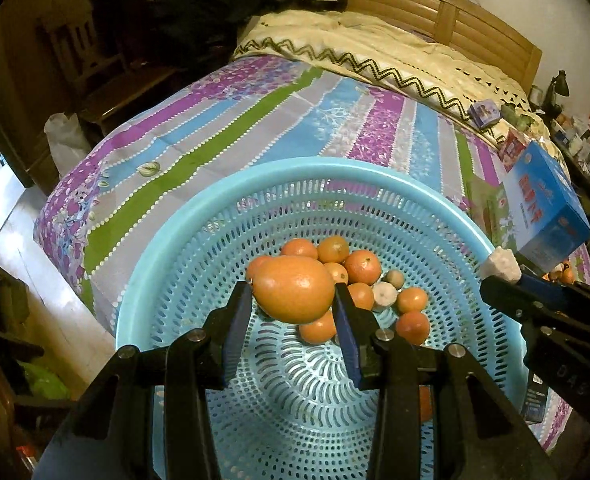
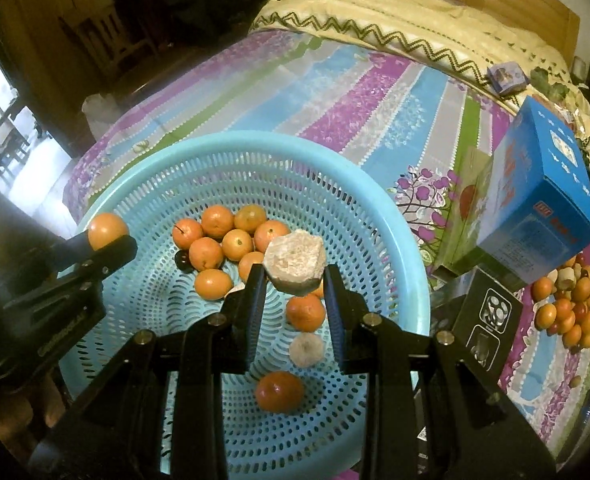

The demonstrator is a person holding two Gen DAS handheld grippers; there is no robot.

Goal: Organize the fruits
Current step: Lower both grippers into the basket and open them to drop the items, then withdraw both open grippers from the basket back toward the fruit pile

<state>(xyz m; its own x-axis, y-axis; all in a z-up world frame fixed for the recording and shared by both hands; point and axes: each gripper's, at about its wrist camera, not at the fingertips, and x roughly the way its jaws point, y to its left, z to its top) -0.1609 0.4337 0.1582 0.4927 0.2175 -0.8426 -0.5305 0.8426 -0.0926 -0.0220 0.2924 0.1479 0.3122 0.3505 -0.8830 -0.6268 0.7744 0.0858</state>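
1. Large orange fruit (image 1: 294,294), smooth, pear-shaped, held above blue perforated basket (image 1: 215,200).
2. Pale rough chunk (image 2: 294,262), held over basket.
3. Small oranges (image 2: 217,222) clustered inside basket.
4. Loose fruit pile (image 2: 567,308) on bed beside blue box.

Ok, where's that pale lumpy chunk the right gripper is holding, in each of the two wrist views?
Left wrist view: the pale chunk sits at the right edge, at the tip of the right gripper, over the basket's rim.
Right wrist view: it is near the centre, clamped between that gripper's fingers above the basket's floor.
Shared landmark: the blue basket, and the blue box on the bed to its right.
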